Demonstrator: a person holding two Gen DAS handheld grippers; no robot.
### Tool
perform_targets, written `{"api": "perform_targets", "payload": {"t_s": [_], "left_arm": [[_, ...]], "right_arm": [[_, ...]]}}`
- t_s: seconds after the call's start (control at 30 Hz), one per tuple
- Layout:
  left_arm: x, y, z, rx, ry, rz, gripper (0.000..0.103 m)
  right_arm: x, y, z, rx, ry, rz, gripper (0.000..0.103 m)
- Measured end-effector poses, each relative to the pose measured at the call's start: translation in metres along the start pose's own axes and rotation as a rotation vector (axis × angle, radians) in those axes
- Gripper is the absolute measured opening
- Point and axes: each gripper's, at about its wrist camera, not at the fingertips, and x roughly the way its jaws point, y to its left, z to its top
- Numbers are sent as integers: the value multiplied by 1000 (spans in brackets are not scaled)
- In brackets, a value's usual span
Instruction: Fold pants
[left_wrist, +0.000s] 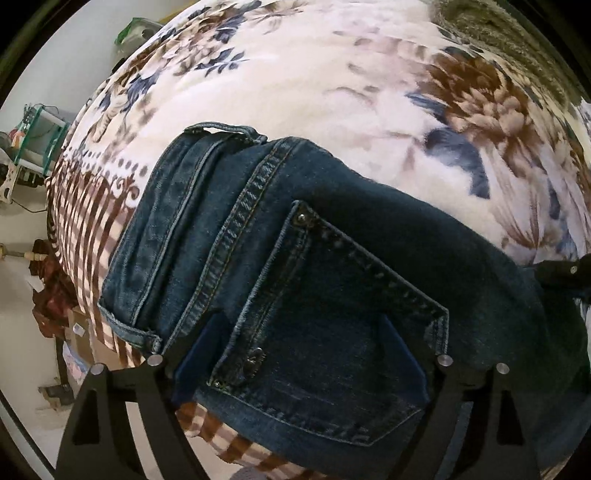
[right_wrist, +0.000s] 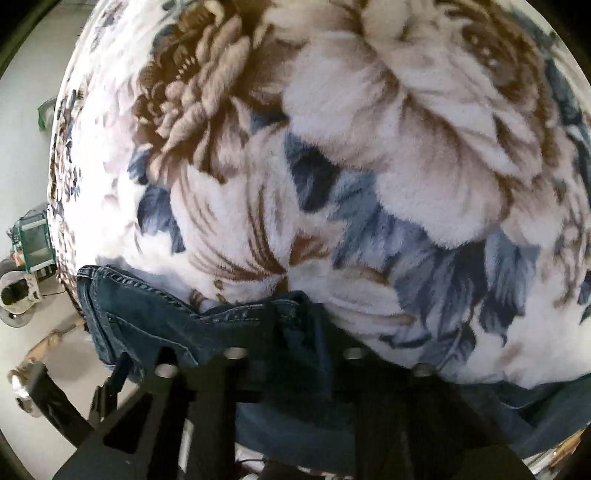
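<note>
Right now I am seeing the jeans (left_wrist: 314, 295) lying on the floral blanket (left_wrist: 332, 92), back pocket (left_wrist: 332, 332) facing up. My left gripper (left_wrist: 299, 354) is spreading wide over that pocket, holding nothing. My right gripper (right_wrist: 295, 350) is pinching a bunched denim edge (right_wrist: 280, 314) near the waistband.

Home bedroom: floral fleece blanket (right_wrist: 369, 147) (bed), shelf clutter (left_wrist: 37, 140)
</note>
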Motion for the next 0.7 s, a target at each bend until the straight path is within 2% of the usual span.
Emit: {"api": "perform_targets", "payload": {"t_s": [0.1, 0.13, 0.2, 0.27, 0.3, 0.37, 0.47, 0.53, 0.6, 0.67, 0.7], "left_arm": [[0, -1, 1, 10, 4, -9, 88], [0, -1, 1, 16, 3, -12, 88], [1, 0, 1, 25, 8, -14, 88], [1, 1, 1, 29, 9, -17, 88], [0, 1, 1, 32, 12, -16, 88], [-2, 2, 1, 30, 16, -16, 88], [-9, 4, -1, 15, 24, -23, 88], [-18, 4, -3, 9, 16, -26, 88], [-26, 1, -5, 14, 0, -20, 88], [-34, -5, -6, 23, -9, -23, 88], [-39, -10, -7, 32, -16, -24, 88]], "right_arm": [[-18, -2, -1, 15, -58, 12, 9], [-21, 1, 0, 16, -79, 4, 0], [-39, -5, 13, -2, -197, -88, 0], [-43, -21, 26, 64, -172, -23, 0], [-40, -28, 34, 94, -113, 52, 0], [-43, -31, 36, 82, -67, 130, 1], [-48, -18, 19, -10, -35, 180, 10], [-46, -13, 0, -46, -8, 219, 30], [-30, -20, -18, -39, 7, 222, 44], [-15, -30, -29, 9, -17, 174, 44], [-17, -50, -36, 74, -52, 219, 44]]}}
